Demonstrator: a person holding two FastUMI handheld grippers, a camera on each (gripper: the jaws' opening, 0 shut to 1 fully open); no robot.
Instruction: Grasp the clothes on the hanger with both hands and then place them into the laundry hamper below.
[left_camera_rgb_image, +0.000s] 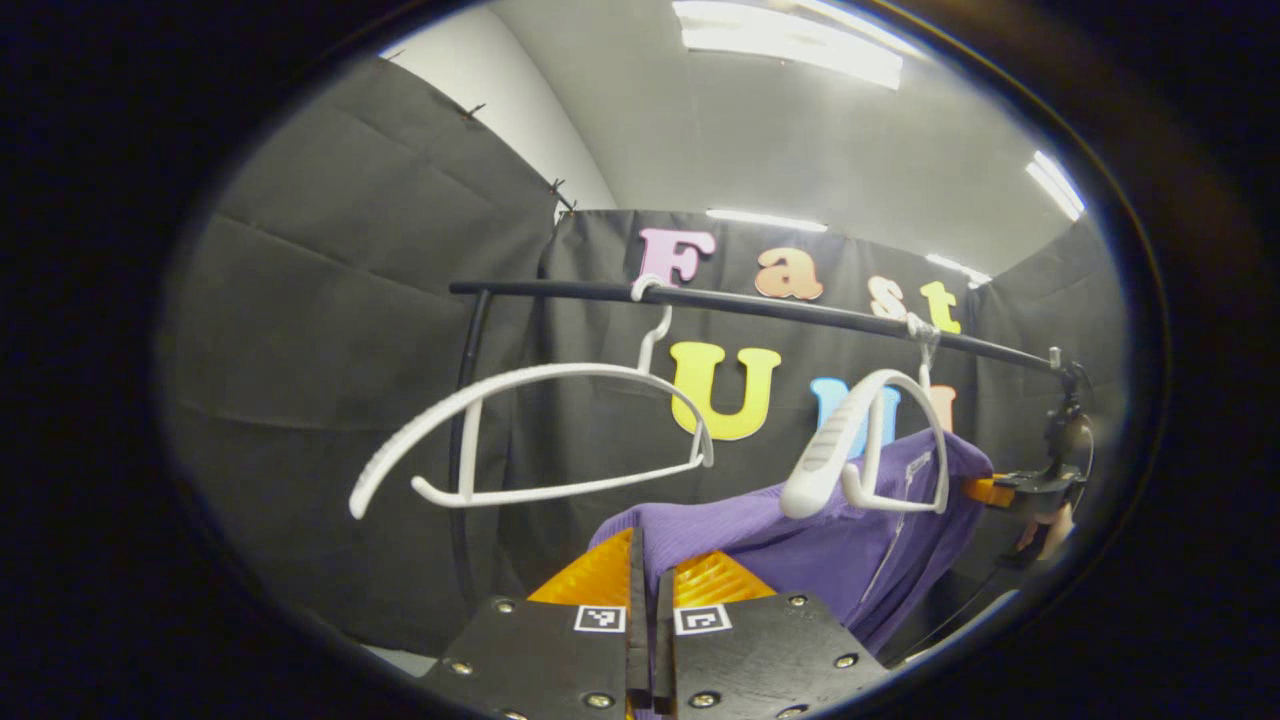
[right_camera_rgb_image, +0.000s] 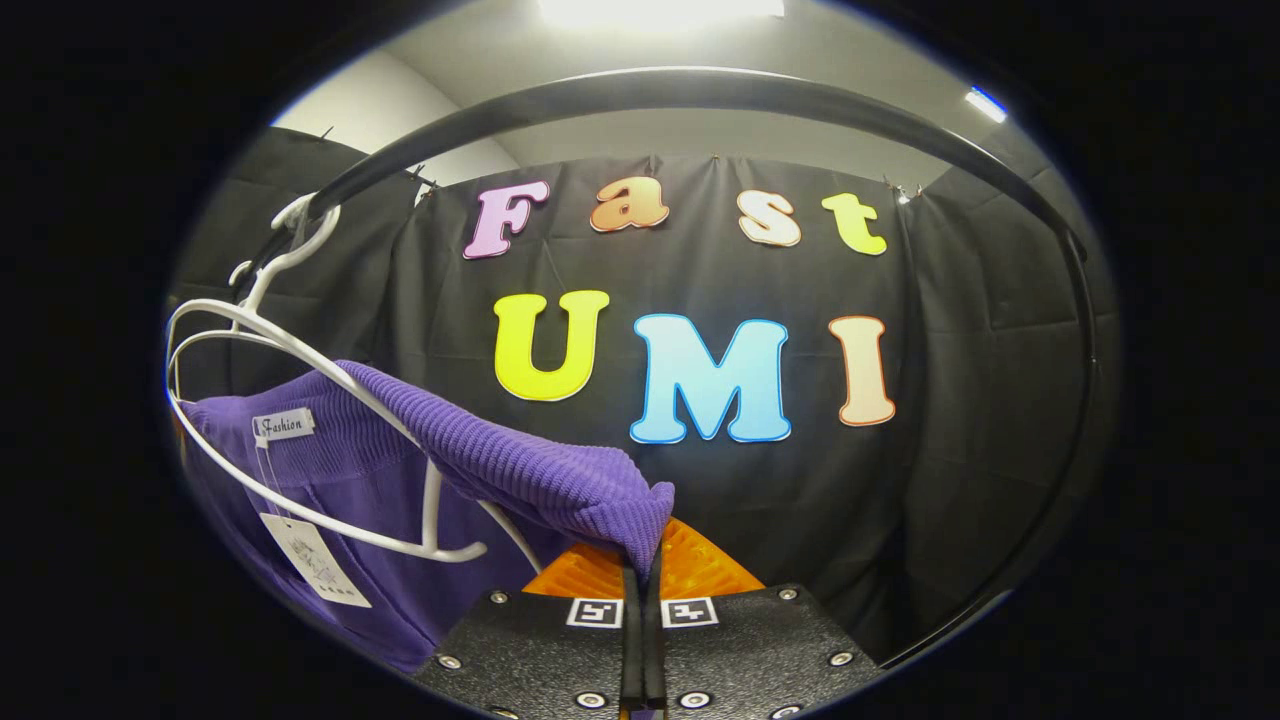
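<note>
A purple ribbed garment (left_camera_rgb_image: 800, 545) hangs stretched between both grippers below a black rail (left_camera_rgb_image: 760, 303). My left gripper (left_camera_rgb_image: 648, 550) is shut on one shoulder of it. In the right gripper view, my right gripper (right_camera_rgb_image: 645, 560) is shut on the other shoulder of the garment (right_camera_rgb_image: 520, 470). A white hanger (left_camera_rgb_image: 865, 450) sits on the rail at the garment's upper edge, and its arm crosses the open neck (right_camera_rgb_image: 300, 380). I cannot tell whether the cloth still rests on it. The right gripper (left_camera_rgb_image: 990, 490) also shows far right in the left gripper view.
A second white hanger (left_camera_rgb_image: 540, 430), bare, hangs further left on the rail. The rail's upright post (left_camera_rgb_image: 462, 450) stands behind it. A paper tag (right_camera_rgb_image: 315, 560) dangles from the garment's collar. In the right gripper view the rail (right_camera_rgb_image: 650, 90) arches close overhead.
</note>
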